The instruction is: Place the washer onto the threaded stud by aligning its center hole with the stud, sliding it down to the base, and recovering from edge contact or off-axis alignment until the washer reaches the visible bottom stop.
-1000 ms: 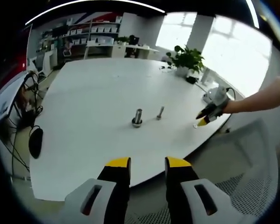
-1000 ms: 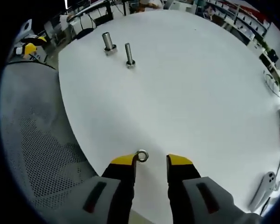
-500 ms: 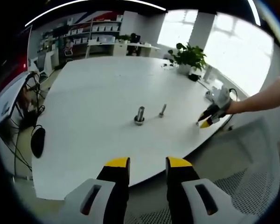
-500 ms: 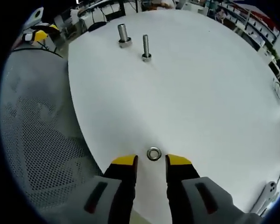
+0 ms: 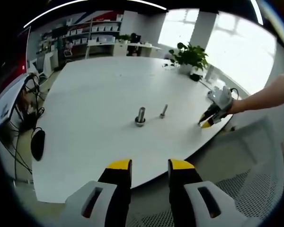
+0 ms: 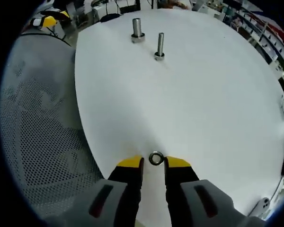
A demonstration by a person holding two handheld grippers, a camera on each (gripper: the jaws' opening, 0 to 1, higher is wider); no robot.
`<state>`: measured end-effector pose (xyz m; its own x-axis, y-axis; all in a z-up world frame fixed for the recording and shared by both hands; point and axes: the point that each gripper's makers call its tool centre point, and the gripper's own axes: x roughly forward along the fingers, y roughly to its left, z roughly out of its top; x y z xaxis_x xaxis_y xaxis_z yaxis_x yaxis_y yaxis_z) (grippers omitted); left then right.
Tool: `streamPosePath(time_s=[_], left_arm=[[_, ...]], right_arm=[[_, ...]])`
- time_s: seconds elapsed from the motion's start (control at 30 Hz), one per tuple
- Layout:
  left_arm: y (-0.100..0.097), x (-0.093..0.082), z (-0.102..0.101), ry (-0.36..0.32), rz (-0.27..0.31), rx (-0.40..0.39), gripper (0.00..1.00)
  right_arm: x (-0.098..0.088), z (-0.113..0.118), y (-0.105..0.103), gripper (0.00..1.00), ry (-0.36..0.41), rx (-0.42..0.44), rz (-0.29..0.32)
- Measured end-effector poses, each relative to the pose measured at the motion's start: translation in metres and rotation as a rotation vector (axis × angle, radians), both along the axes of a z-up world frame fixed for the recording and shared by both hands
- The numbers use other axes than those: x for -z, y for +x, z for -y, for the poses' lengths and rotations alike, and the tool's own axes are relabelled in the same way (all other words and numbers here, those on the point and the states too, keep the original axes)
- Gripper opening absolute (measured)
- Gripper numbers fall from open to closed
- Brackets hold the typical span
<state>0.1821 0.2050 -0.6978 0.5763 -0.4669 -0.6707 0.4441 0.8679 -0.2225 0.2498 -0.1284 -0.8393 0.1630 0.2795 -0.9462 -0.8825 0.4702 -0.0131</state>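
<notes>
Washer (image 6: pixel 156 158) lies flat between your right gripper (image 6: pixel 154 163) tips, jaws narrowly open, not gripping; close squarely on its rim. Left gripper (image 5: pixel 149 165) waits open, empty.

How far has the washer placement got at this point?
Nothing is finished. The washer lies flat on the white table, right at the tips of the right gripper, whose jaws stand narrowly apart beside it. Both studs stand bare across the table. The left gripper hangs open off the table edge. Grasping, carrying, aligning and seating remain.
</notes>
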Motion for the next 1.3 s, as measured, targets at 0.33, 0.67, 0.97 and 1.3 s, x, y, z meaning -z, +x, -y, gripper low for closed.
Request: streamPosePath(time_s=[0.33, 0.67, 0.97, 1.3], left_arm=[[0.0002, -0.0012, 0.0003, -0.004, 0.004, -0.005, 0.28], [0.0001, -0.0005, -0.0011, 0.001, 0.0, -0.01, 0.28], [0.0005, -0.0002, -0.0019, 0.007, 0.001, -0.011, 0.28], [0.0006, -0.0004, -0.0021, 0.002, 0.001, -0.011, 0.28]], right_arm=[[0.0002, -0.0019, 0.0009, 0.16, -0.027, 0.002, -0.004], [0.0011, -0.0009, 0.0016, 0.15, -0.039, 0.006, -0.024], [0.0022, -0.0026, 0.002, 0.14, -0.072, 0.013, -0.026], [0.0009, -0.0054, 0.0073, 0.13, -0.035, 0.095, -0.03]])
